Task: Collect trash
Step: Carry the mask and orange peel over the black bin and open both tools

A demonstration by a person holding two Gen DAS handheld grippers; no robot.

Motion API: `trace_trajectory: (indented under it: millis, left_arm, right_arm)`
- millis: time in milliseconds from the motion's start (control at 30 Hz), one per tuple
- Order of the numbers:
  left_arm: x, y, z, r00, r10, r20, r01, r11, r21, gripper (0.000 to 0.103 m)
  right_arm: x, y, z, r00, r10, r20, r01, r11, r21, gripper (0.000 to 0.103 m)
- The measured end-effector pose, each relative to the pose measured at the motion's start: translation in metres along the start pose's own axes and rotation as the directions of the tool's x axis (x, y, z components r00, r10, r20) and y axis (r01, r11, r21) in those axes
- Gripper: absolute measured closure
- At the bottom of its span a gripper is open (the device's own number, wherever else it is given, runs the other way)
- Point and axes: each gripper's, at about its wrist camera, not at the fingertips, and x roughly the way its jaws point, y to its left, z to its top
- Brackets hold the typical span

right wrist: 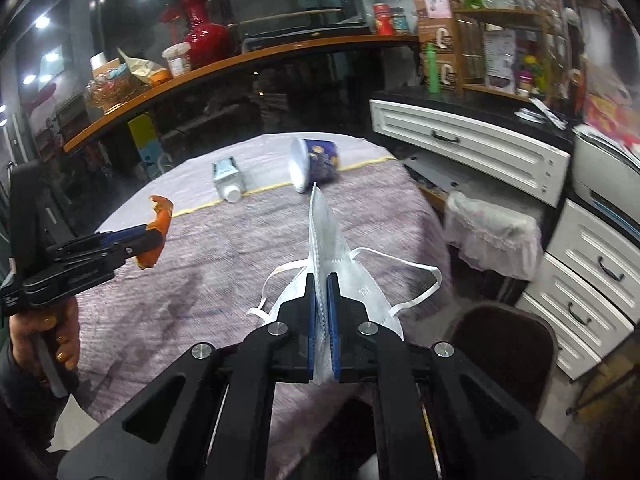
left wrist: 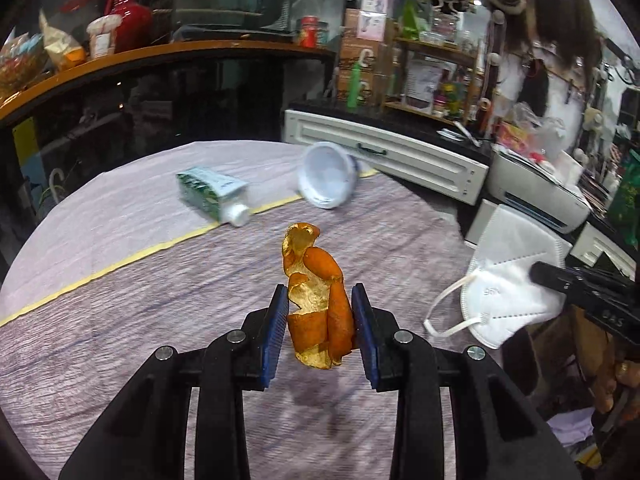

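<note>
My left gripper (left wrist: 320, 300) is shut on a curled orange peel (left wrist: 314, 280), held clear above the cloth-covered round table (left wrist: 140, 280). The same peel (right wrist: 158, 236) and left gripper (right wrist: 154, 236) show at the left of the right wrist view. My right gripper (right wrist: 321, 280) is shut on a folded white face mask (right wrist: 326, 236) whose ear loops hang loose; in the left wrist view this mask (left wrist: 516, 280) hangs at the right. On the far part of the table lie a green-and-white tube (left wrist: 212, 196) and a tipped paper cup (left wrist: 326, 180).
White drawer cabinets (right wrist: 472, 148) and a printer (left wrist: 536, 188) stand to the right of the table. A lace-covered stool (right wrist: 492, 232) and a dark chair (right wrist: 504, 336) sit below them. A curved wooden counter (right wrist: 224, 68) with a red vase (right wrist: 204, 32) runs behind.
</note>
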Motion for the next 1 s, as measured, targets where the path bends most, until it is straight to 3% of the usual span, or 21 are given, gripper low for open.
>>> trace_trajectory:
  millis: [233, 533, 767, 1000]
  left_arm:
    - [0.004, -0.058, -0.007, 0.994, -0.111, -0.011, 0.111, 0.992, 0.064, 0.07]
    - [0.017, -0.123, -0.009, 0.974, -0.222, -0.044, 0.226, 0.961, 0.159, 0.07]
    - [0.033, -0.164, -0.017, 0.96, -0.265, -0.088, 0.278, 0.935, 0.218, 0.07]
    - [0.063, -0.198, -0.035, 0.941, -0.285, -0.182, 0.325, 0.913, 0.247, 0.07]
  right_arm:
    - [-0.027, -0.037, -0.025, 0.997, -0.081, -0.009, 0.081, 0.996, 0.044, 0.097]
    - [-0.038, -0.082, -0.059, 0.982, -0.181, -0.063, 0.186, 0.978, 0.098, 0.097]
    - [-0.018, -0.118, -0.087, 0.962, -0.234, -0.138, 0.255, 0.954, 0.156, 0.097]
    - [-0.003, -0.143, -0.109, 0.946, -0.26, -0.192, 0.297, 0.934, 0.2, 0.096]
